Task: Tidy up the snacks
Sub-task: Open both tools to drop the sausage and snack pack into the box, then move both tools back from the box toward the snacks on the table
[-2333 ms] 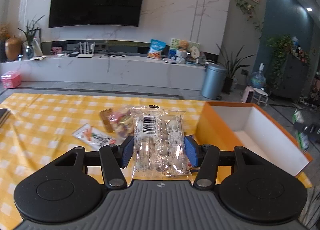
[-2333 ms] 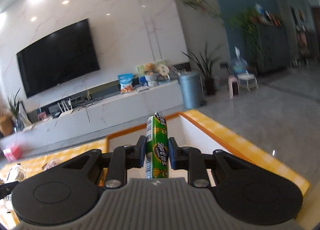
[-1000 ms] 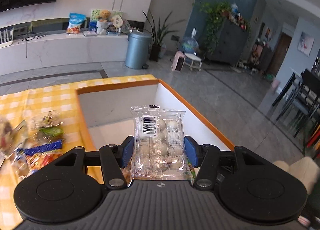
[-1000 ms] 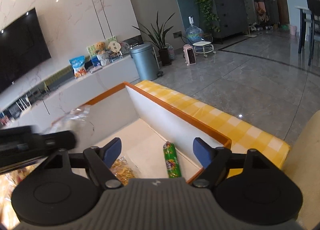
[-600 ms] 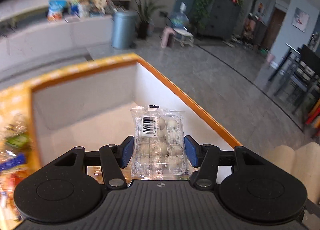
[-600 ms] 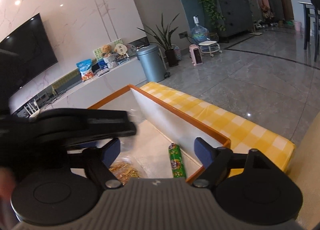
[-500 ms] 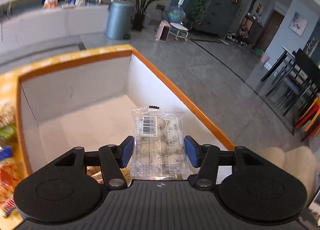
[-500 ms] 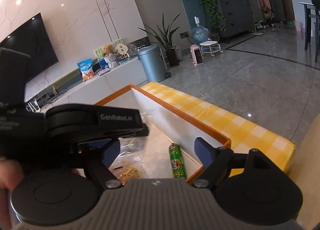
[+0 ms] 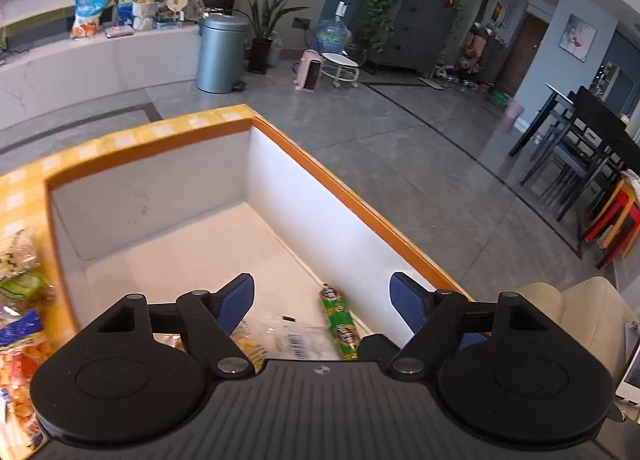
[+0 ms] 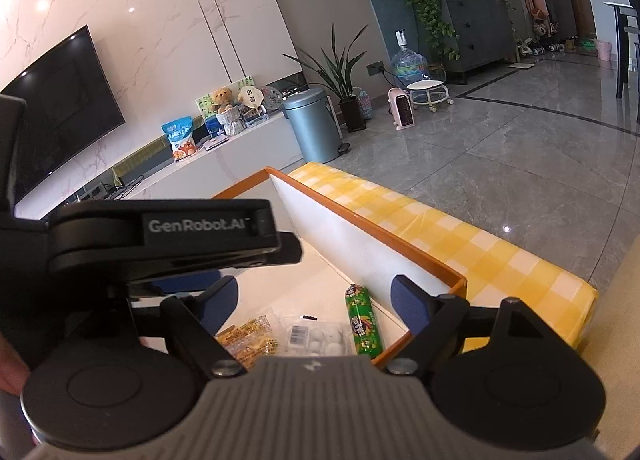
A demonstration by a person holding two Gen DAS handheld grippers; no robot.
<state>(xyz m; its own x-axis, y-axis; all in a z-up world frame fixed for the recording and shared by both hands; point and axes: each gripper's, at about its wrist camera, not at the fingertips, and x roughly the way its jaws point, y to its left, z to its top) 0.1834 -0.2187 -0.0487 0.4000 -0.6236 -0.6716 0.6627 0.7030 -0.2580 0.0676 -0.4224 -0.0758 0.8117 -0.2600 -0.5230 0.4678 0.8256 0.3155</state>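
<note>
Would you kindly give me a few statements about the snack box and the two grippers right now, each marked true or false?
1. The left hand-held gripper is open and holds nothing. True.
2. The clear egg packet lies on the floor of the box. True.
3. The green sausage stick is clamped in the right hand-held gripper. False: it lies in the box by the white side wall, and that gripper is open.
4. The box is empty. False: it holds the packet, the stick and an orange snack bag.
5. The box has an orange rim. True.
</note>
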